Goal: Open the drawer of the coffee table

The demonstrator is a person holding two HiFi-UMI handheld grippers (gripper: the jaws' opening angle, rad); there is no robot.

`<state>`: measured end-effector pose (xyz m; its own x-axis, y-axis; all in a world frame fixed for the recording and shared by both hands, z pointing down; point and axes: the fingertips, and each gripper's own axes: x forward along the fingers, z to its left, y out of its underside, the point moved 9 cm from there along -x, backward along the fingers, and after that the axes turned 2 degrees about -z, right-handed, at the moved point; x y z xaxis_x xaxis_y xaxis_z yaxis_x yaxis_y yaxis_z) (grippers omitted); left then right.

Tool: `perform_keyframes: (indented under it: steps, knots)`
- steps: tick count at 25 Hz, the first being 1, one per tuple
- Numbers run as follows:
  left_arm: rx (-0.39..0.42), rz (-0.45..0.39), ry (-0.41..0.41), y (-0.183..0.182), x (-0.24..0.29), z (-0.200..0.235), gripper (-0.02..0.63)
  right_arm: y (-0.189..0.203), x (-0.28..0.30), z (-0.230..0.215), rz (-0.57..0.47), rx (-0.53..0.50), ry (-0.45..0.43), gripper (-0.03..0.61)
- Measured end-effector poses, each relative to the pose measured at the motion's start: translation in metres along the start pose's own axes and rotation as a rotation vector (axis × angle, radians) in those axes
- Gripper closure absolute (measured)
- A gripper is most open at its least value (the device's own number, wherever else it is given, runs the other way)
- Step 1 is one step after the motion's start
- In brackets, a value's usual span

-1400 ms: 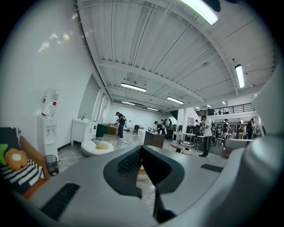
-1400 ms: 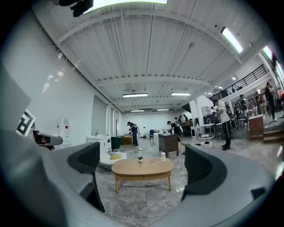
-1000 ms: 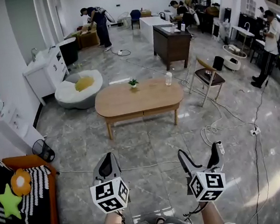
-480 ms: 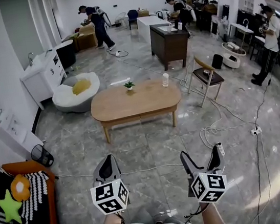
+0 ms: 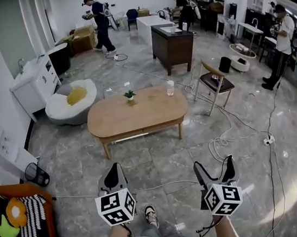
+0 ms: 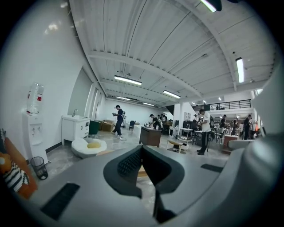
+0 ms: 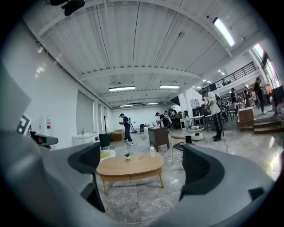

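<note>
Wood table (image 5: 136,111) well ahead; I'm holding right gripper (image 5: 213,162) wide, left gripper (image 5: 113,169) pinched together, aiming square at drawer (image 5: 159,124).

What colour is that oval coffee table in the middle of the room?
The coffee table is light natural wood, clearest in the head view.

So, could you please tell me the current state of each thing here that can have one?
drawer: shut, flush with the coffee table front.
left gripper: shut, empty.
right gripper: open, empty.
cup: upright on the coffee table.
potted plant: upright on the coffee table.
</note>
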<state>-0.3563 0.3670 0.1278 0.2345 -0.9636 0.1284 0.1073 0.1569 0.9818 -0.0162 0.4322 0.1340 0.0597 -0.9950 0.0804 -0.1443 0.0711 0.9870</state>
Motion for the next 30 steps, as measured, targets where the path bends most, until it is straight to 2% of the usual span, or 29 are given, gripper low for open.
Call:
perform_keyframes:
  steps: [10,15,21,30]
  knots:
    - [0.013,0.006,0.076,-0.039,0.151,0.046,0.62,-0.023,0.136,0.026,-0.03,0.032,0.068,0.0]
    - [0.026,0.023,0.113,-0.048,0.212,0.062,0.62,-0.023,0.188,0.034,-0.033,0.056,0.105,0.002]
    - [0.011,0.043,0.128,-0.043,0.264,0.073,0.62,-0.019,0.226,0.03,-0.025,0.063,0.141,0.003]
    - [-0.007,0.088,0.156,-0.028,0.303,0.064,0.62,-0.012,0.254,0.016,0.019,0.053,0.167,0.003]
